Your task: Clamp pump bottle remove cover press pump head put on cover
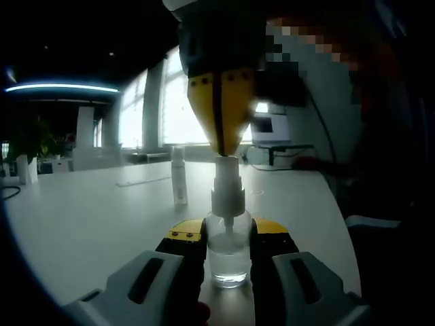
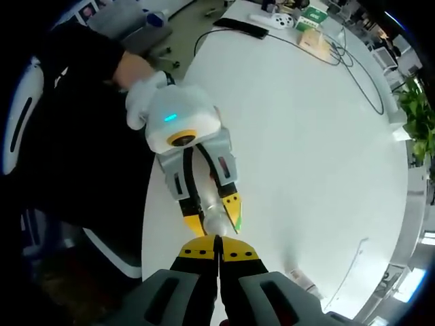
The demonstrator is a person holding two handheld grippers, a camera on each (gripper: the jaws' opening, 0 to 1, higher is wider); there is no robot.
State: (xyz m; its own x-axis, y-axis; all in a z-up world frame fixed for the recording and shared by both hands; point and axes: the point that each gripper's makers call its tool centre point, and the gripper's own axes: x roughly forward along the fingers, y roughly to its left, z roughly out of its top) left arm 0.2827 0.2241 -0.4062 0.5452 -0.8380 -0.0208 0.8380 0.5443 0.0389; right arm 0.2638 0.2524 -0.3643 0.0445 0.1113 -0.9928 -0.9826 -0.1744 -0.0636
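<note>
Pump bottle [image 1: 228,252]: clear, glossy body, looks like plastic, with a white plastic pump head [image 1: 227,185]. Desk [image 1: 88,217]: smooth, matt white. Both claws: yellow-tipped, grey hard plastic

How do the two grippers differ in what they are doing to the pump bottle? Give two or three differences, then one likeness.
1. The left gripper clamps the pump bottle by its clear body; the right gripper touches only the pump head.
2. The left gripper's jaws stand apart around the bottle; the right gripper's jaws are closed together.
3. The left comes from the side, the right from above.

Both have yellow tips.
</note>
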